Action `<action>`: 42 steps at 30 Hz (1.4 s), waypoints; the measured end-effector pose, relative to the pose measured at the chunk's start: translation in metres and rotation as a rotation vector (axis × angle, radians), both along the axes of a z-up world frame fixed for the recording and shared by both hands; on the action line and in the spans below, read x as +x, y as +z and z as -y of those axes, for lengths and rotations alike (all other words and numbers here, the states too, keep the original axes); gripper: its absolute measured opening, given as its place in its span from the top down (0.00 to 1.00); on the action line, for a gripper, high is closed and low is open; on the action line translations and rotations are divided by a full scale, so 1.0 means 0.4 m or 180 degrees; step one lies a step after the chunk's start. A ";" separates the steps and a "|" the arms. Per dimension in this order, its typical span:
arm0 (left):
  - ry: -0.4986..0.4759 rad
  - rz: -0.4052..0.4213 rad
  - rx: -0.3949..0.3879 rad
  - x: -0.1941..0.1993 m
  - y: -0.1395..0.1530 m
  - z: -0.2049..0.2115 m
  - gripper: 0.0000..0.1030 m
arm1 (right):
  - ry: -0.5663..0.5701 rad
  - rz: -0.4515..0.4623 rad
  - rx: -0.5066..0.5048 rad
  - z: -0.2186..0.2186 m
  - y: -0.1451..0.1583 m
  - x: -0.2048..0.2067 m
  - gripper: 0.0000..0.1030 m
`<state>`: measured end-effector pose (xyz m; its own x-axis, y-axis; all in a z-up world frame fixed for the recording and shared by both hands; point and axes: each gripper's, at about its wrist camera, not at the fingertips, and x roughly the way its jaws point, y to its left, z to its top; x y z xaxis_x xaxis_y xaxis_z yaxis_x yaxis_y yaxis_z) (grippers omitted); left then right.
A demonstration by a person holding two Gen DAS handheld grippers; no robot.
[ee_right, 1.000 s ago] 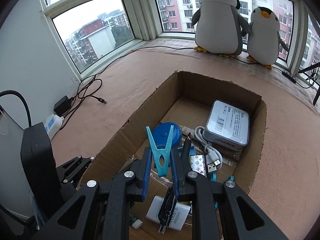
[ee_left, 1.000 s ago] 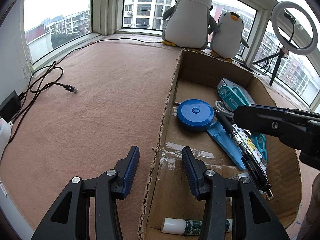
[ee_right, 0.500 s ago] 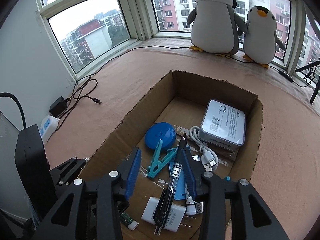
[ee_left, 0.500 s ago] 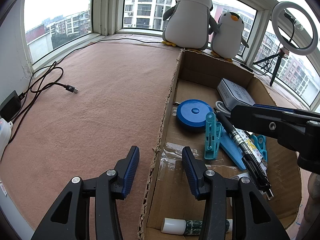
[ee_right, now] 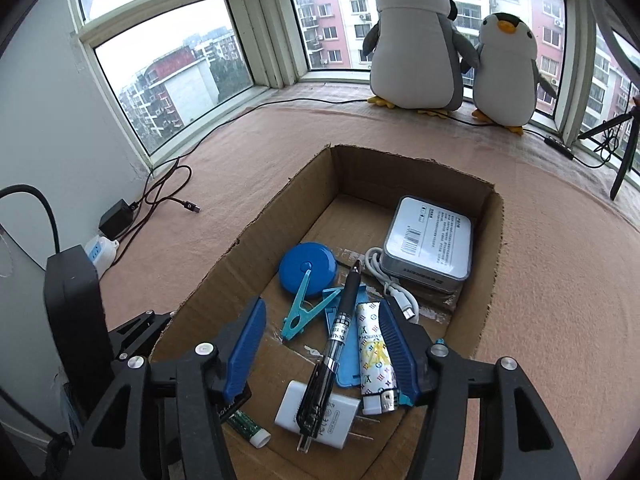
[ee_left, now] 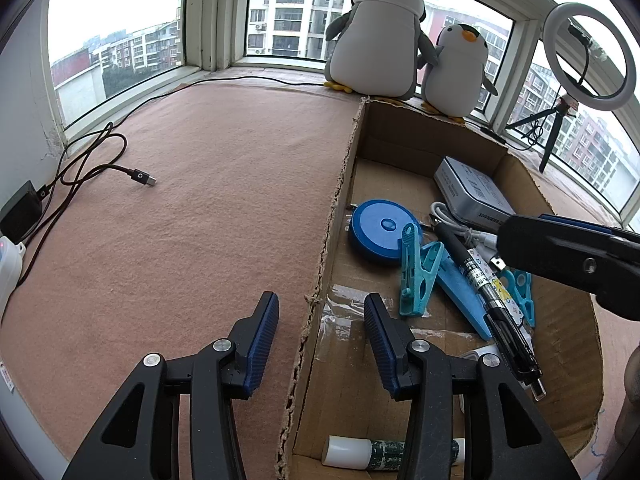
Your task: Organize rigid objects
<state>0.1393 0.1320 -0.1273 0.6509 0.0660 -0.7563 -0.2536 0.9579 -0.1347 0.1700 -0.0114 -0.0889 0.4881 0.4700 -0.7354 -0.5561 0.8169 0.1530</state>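
An open cardboard box (ee_left: 340, 200) (ee_right: 256, 240) holds a blue round tape measure (ee_left: 380, 232) (ee_right: 306, 266), a black pen (ee_left: 480, 284) (ee_right: 340, 328), a white boxed device (ee_left: 472, 192) (ee_right: 428, 248) and a patterned lighter (ee_right: 374, 356). A teal clothespin (ee_left: 412, 276) (ee_right: 302, 308) lies loose on the box floor beside the tape measure. My right gripper (ee_right: 320, 308) hovers over the box. Its jaws are opening and its pads touch nothing. My left gripper (ee_left: 320, 304) is open and straddles the box's near left wall without pressing it.
Two plush penguins (ee_right: 416, 40) stand at the window behind the box. A cable (ee_left: 100, 164) and a power strip (ee_right: 100, 252) lie on the brown mat at left. A ring light (ee_left: 588, 52) stands at far right. A white plug (ee_right: 320, 408) and a small tube (ee_left: 360, 450) lie in the box's near end.
The right gripper's jaws have spread and let go of the teal clothespin, which now lies on the box floor. The left gripper has not moved.
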 end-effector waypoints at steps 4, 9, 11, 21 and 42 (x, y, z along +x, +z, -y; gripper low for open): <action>-0.0001 -0.0004 -0.0006 0.000 0.001 -0.002 0.50 | -0.0042 0.0033 0.0080 0.026 0.014 -0.021 0.42; -0.0008 -0.0020 -0.0010 0.000 0.004 -0.006 0.50 | -0.0091 0.0065 0.0142 0.056 0.021 -0.049 0.40; -0.0024 -0.0030 -0.0020 0.000 0.004 -0.005 0.50 | -0.0123 0.0088 0.0158 0.071 0.024 -0.062 0.39; -0.0051 -0.0096 0.0120 0.006 0.007 0.007 0.47 | -0.0333 0.0255 0.0233 0.153 0.041 -0.135 0.31; -0.0036 0.0242 0.0399 -0.109 0.125 0.042 0.39 | -0.0680 0.0533 0.0344 0.252 0.069 -0.238 0.27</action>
